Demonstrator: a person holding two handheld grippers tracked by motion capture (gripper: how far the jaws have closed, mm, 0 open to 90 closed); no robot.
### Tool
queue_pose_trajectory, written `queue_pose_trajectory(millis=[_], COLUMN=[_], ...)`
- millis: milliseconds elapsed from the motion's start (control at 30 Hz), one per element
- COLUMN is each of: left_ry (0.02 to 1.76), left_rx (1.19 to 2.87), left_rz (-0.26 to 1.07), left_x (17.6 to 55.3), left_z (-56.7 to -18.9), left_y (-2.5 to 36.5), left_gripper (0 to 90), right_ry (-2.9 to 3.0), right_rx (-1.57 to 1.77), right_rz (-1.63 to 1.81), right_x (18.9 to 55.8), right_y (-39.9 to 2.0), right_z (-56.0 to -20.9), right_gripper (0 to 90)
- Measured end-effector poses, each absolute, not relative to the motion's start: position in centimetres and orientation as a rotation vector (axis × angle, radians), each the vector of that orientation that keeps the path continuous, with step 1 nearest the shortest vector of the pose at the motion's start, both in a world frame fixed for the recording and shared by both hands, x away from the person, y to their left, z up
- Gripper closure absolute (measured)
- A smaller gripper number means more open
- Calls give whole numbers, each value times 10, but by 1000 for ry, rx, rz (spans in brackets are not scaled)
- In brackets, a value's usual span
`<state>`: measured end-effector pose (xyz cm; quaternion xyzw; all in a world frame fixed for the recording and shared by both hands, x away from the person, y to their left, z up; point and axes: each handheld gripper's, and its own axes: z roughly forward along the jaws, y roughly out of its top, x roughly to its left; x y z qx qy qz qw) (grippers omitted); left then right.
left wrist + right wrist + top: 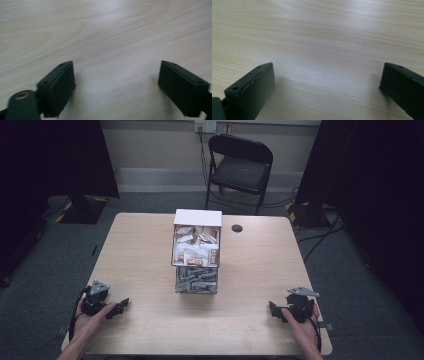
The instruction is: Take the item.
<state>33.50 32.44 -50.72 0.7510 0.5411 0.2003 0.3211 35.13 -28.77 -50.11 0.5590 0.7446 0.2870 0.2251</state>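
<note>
At the table's (150, 330) near left corner the left gripper (121, 306) lies with jaws wide and empty, pointing right toward the upright clear box (196, 251) of packets at centre, its long axis vertical, while the right gripper (272, 309), also wide and empty, points left

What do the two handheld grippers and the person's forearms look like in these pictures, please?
Both the left gripper and the right gripper are black, each topped by a grey three-cornered plate, with a dark cable trailing back along the forearm. Up close, the fingers are blocky black pads with small screw holes. The forearms appear bare, no sleeves visible.
</note>
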Motion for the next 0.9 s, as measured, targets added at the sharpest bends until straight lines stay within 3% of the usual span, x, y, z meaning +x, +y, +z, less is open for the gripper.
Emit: queue_pose_trajectory(millis=[533,900], left_ry=[1347,1147], left_rx=[1959,1924], left_rz=[496,446], left_x=[331,327], left_z=[-496,-480], left_y=[319,306], left_gripper=[215,247], right_ry=[2079,2096], right_rx=[1517,1501], right_rz=[800,809], right_x=[351,350], right_y=[-289,-289], right_z=[-501,-501], right_gripper=[0,0])
